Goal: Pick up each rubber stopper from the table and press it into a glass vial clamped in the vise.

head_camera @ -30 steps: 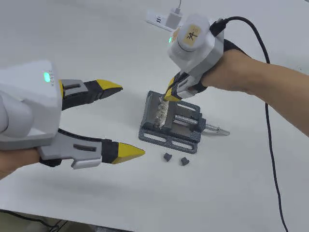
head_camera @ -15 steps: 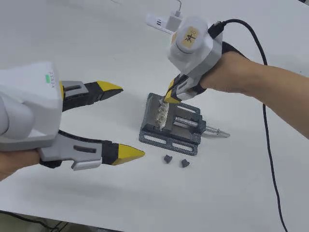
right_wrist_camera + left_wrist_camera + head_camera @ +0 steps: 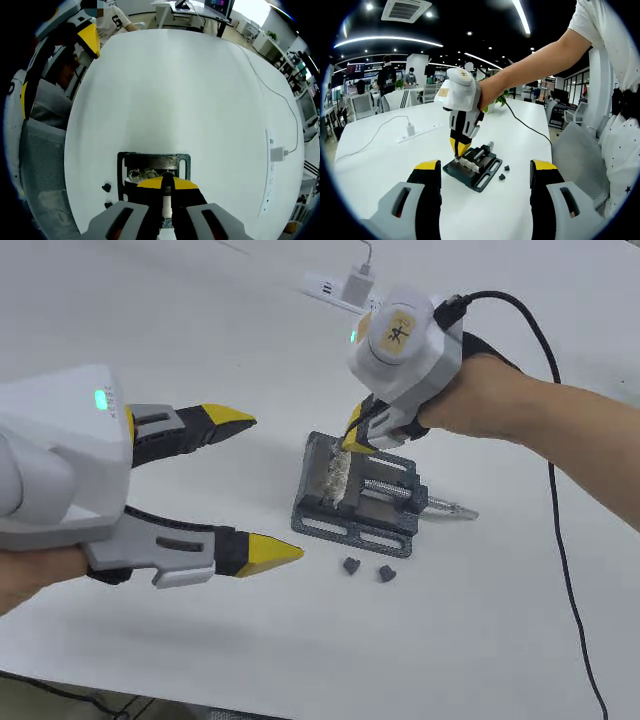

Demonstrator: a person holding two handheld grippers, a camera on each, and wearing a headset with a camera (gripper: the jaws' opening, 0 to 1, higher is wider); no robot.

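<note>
Head view had the left claw (image 3: pixel 272 488) at the left, held by a hand (image 3: pixel 35 575) low at the picture's edge, its two yellow-tipped jaws spread wide with nothing between them, hanging above the white worktop (image 3: pixel 200 330) and well apart from the vise (image 3: pixel 345 522). Right of it, the dark grey vise sat flat on the worktop with a row of glass vials (image 3: pixel 335 475) clamped upright between its jaws, its screw handle (image 3: pixel 450 507) pointing off to the right. Two loose rubber stoppers (image 3: pixel 350 565) lay side by side on the worktop just beside the near edge of the vise. The right claw (image 3: pixel 352 445) came down from above onto the far end of the vial row, jaws drawn close together; a small dark bit showed at the tips in the right gripper view, too small to name. Left gripper view looked between the wide jaws of the left claw (image 3: pixel 486 167) at the vise (image 3: pixel 472 172), the right claw (image 3: pixel 460 147) pointing down at the vials (image 3: pixel 467 161), and the stoppers (image 3: pixel 502 176) to the right of the vise. Right gripper view showed the right claw (image 3: pixel 167 182) directly over the vials (image 3: pixel 145 174), the stoppers (image 3: pixel 106 187) to the left, and a power strip (image 3: pixel 275 152) far right. A black cable (image 3: pixel 553 490) ran along the right side of the head view.
</note>
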